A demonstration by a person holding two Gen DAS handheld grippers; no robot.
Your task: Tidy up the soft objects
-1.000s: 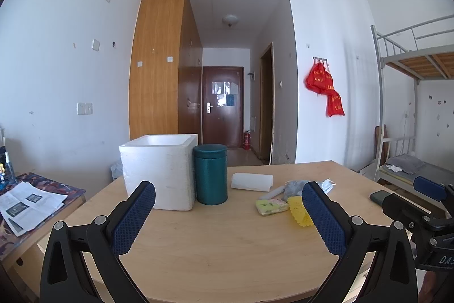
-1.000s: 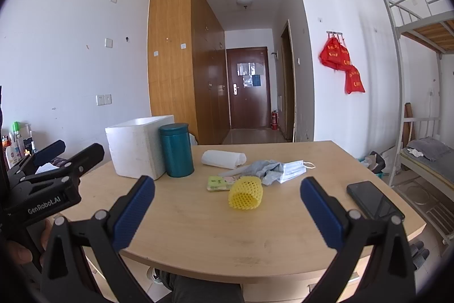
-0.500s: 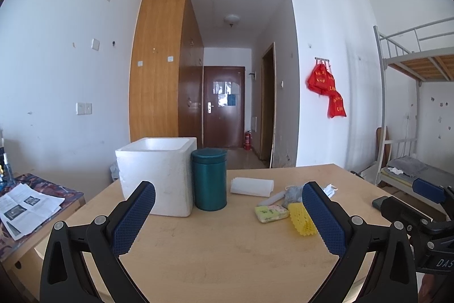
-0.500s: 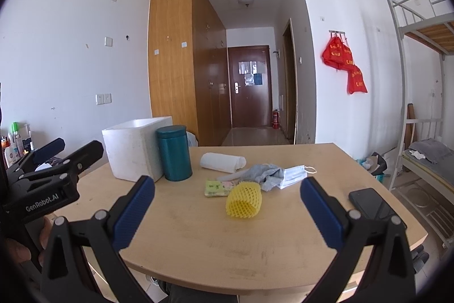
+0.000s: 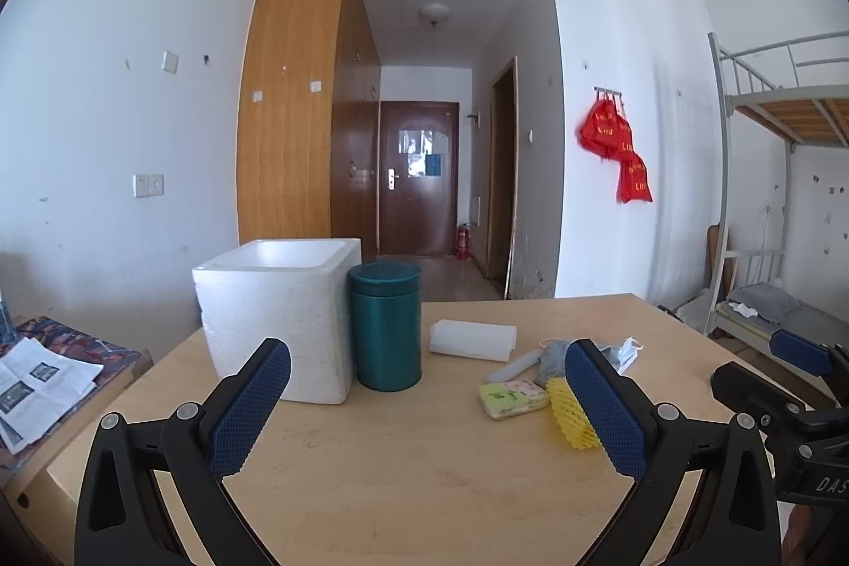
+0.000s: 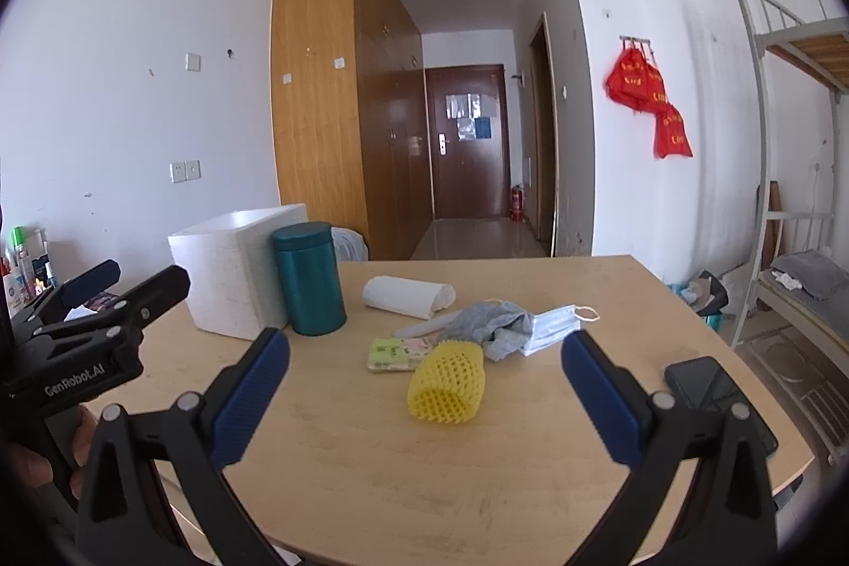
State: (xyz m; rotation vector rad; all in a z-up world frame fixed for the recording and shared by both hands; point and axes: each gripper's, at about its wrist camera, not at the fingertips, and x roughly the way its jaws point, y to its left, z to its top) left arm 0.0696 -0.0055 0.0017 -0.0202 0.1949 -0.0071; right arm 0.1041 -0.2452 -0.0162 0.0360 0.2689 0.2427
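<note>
Left wrist view: the left gripper (image 5: 427, 399) hangs wide apart over the table (image 5: 403, 476), holding nothing; its pad half hides the yellow foam net (image 5: 570, 417); newspaper (image 5: 32, 385) lies far left. Right wrist view: the right gripper (image 6: 424, 393), equally wide, frames the whole net beside the grey cloth (image 6: 491, 322); a phone (image 6: 711, 393) shows here only.

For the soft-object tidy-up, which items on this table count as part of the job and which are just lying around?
Part of the job:
yellow foam net
grey cloth
face mask
white roll
tissue packet
white foam box, probably the container

Just lying about:
teal canister
black phone
newspaper on the side surface
</note>
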